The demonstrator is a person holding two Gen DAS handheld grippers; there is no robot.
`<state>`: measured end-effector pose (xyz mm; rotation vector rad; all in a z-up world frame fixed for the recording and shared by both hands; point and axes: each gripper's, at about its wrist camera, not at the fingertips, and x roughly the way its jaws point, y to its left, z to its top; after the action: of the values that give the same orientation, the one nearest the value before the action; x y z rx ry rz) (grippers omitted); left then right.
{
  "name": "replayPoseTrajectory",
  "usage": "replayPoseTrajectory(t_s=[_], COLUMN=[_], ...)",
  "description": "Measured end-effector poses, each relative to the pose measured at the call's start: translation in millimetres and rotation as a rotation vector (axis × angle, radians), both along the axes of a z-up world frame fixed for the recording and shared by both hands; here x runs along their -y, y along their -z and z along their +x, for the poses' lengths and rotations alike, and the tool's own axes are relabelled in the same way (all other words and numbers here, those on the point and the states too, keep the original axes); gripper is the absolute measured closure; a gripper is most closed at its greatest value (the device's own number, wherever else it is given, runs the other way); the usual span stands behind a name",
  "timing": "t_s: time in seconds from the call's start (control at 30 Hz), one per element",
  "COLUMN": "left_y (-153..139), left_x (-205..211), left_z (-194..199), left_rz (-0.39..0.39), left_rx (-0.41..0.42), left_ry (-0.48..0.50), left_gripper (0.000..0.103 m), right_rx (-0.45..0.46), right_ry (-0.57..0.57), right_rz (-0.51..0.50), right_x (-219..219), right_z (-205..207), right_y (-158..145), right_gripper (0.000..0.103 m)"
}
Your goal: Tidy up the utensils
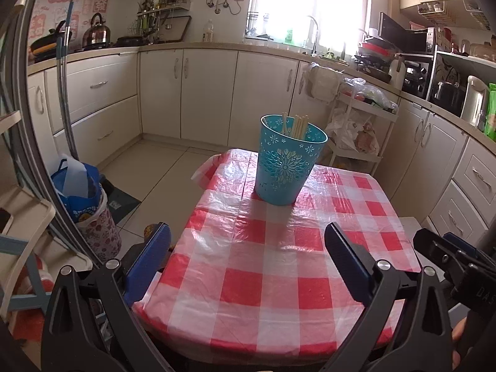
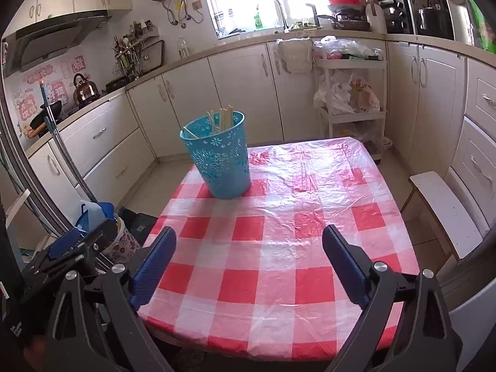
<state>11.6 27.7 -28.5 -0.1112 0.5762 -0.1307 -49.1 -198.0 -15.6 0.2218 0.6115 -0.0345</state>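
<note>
A teal perforated holder (image 1: 288, 161) stands upright at the far side of the red-and-white checked table (image 1: 263, 279). Several pale chopsticks (image 1: 298, 126) stand inside it. In the right wrist view the holder (image 2: 221, 159) is at the table's far left, with the chopsticks (image 2: 223, 117) leaning in it. My left gripper (image 1: 248, 238) is open and empty over the near edge of the table, well short of the holder. My right gripper (image 2: 249, 241) is open and empty over the near part of the table (image 2: 279, 263). Each gripper shows at the edge of the other's view.
Cream cabinets and a countertop (image 1: 217, 46) run around the room. A white cart with bags (image 1: 356, 124) stands behind the table. A blue bag in a bin (image 1: 83, 198) is on the floor at left. A white stool (image 2: 446, 210) stands right of the table.
</note>
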Motion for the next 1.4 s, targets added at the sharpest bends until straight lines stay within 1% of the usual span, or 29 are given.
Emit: replayPoseTrajectory(t_s=[0.07, 0.13, 0.2, 0.27, 0.33, 0.43, 0.6, 0.67, 0.73, 0.8, 0.87, 0.97, 1.03, 1.1, 1.23, 1.4], left_y=[-8.2, -17.1, -25.6, -34.4, -44.1, -55.0, -70.5, -71.7, -74.1, -77.8, -84.6, -92.1, -95.5, -98.5, -100.8, -103.1], left_x=[-2.6, -4.4, -5.5, -8.2, -13.0, -15.5, -18.6, -19.5, -21.6, -22.3, -21.8, -26.7, -29.5, -30.5, -32.3, -30.9], left_z=[-15.0, -30.9, -46.8, -64.0, -82.1, -99.8, -135.2, -145.5, -155.6, -163.1, -172.2, -183.5, -186.4, -188.7, -190.1, -190.5], left_rz=[0.004, 0.026, 0.028, 0.018, -0.013, -0.039, 0.002, -0.003, -0.006, 0.013, 0.059, 0.037, 0.022, 0.024, 0.025, 0.037], left_rx=[-0.017, -0.041, -0.049, -0.045, -0.038, -0.057, -0.034, -0.048, -0.045, -0.014, 0.018, 0.040, 0.044, 0.045, 0.042, 0.053], left_ry=[-0.002, -0.019, -0.002, 0.021, 0.055, 0.105, 0.131, 0.147, 0.142, 0.105, 0.034, -0.006, -0.008, -0.008, -0.007, -0.006], left_gripper=[0.008, 0.008, 0.008, 0.008, 0.008, 0.008, 0.008, 0.008, 0.008, 0.008, 0.008, 0.008, 0.008, 0.008, 0.008, 0.008], right_rx=[0.013, 0.020, 0.024, 0.026, 0.019, 0.001, -0.025, -0.024, -0.032, -0.027, -0.010, 0.027, 0.044, 0.045, 0.036, 0.038], right_ry=[-0.001, 0.006, 0.012, 0.019, 0.024, 0.016, 0.010, 0.021, 0.033, 0.051, 0.067, 0.075, 0.066, 0.042, 0.017, 0.021], right_rz=[-0.002, -0.002, 0.005, 0.013, 0.013, 0.017, 0.046, 0.086, 0.104, 0.111, 0.102, 0.082, 0.058, 0.040, 0.035, 0.032], right_x=[-2.3, -3.1, -2.9, -2.6, -4.7, -11.2, -24.9, -26.3, -28.3, -28.4, -29.9, -32.2, -36.5, -43.0, -50.3, -50.6], right_z=[-16.4, -31.9, -48.5, -66.3, -83.0, -107.1, -150.2, -166.3, -178.9, -188.1, -194.8, -203.2, -207.5, -209.0, -209.1, -208.4], right_y=[-10.7, -19.7, -27.6, -34.9, -40.3, -48.1, -51.5, -48.8, -46.3, -47.3, -52.1, -59.7, -63.1, -63.7, -61.6, -61.8], right_gripper=[0.009, 0.008, 0.007, 0.007, 0.007, 0.007, 0.007, 0.007, 0.007, 0.007, 0.007, 0.007, 0.007, 0.007, 0.007, 0.007])
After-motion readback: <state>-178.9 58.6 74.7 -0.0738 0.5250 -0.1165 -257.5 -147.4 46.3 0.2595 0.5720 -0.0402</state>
